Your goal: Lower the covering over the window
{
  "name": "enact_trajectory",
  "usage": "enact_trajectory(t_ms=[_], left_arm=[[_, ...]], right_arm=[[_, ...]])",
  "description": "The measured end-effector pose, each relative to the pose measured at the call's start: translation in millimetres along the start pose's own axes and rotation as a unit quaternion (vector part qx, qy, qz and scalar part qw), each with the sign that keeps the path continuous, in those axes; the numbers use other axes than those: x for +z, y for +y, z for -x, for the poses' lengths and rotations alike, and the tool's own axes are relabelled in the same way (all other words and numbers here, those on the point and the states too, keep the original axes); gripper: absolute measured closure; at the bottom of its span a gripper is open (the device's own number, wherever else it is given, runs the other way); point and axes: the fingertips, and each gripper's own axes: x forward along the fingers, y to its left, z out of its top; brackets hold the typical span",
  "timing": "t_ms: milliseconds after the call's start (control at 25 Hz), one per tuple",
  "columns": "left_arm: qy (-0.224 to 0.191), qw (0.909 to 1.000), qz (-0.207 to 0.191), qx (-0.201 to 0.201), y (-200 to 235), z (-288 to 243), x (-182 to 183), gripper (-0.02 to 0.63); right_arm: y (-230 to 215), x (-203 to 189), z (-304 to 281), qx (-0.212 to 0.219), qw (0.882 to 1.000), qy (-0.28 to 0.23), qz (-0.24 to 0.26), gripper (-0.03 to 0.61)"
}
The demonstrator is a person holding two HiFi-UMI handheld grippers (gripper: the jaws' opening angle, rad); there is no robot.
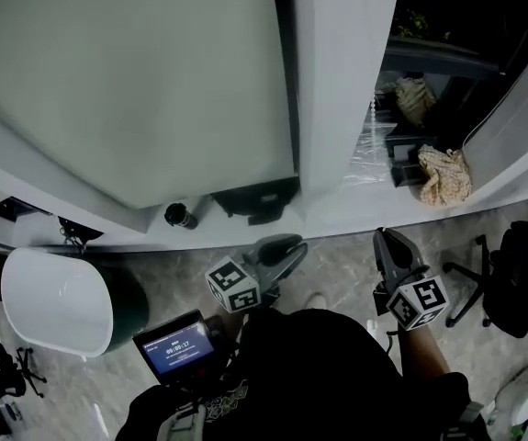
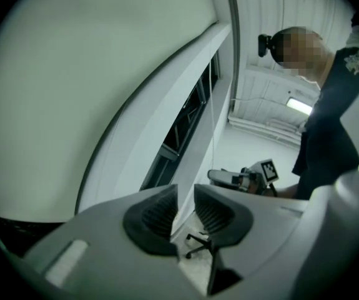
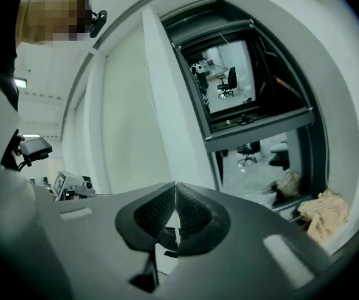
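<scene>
I'm aiming the left gripper (image 2: 185, 192) with its jaws slightly parted and empty, probably to catch the thin cord (image 2: 213, 127). The right gripper (image 3: 175, 189) is idling, clenched on nothing. The blind (image 1: 126, 81) is covering the left pane, while the right pane (image 1: 447, 26) is showing bare.

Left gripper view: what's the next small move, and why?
Probably ease the left gripper forward until the thin cord sits between its jaws, then close. The jaws stand slightly apart with nothing between them, what looks like the cord hangs just beyond them, and the right window pane is uncovered. The right gripper is shut and empty.
</scene>
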Motion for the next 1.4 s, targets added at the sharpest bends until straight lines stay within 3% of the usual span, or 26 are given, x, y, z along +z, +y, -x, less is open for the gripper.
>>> enact_trajectory(t_ms=[80,200,360,600,1000,1160,1400], left_arm=[[-0.003,0.9999,0.000,0.014,-12,13,-1,0.540],[-0.003,0.9991,0.006,0.042,-24,37,-1,0.543],[-0.016,0.9979,0.015,0.061,-33,72,-12,0.546],[-0.020,0.9970,0.031,0.068,-64,135,-12,0.549],[-0.025,0.9975,0.057,0.035,-118,296,-58,0.569],[-0.012,0.9971,0.074,0.010,-145,325,-71,0.582],[-0.011,0.9975,0.069,-0.011,-181,336,-88,0.609]], right_arm=[[16,-16,-13,0.037,0.999,0.019,-0.010,0.570],[35,-30,-30,0.057,0.998,0.028,-0.024,0.565],[50,-47,-42,0.055,0.997,0.036,-0.048,0.501],[88,-72,-32,0.046,0.994,0.046,-0.092,0.537],[301,-143,22,0.085,0.987,0.067,-0.121,0.566],[346,-164,49,0.078,0.982,0.088,-0.148,0.569],[375,-179,86,0.095,0.977,0.096,-0.165,0.571]])
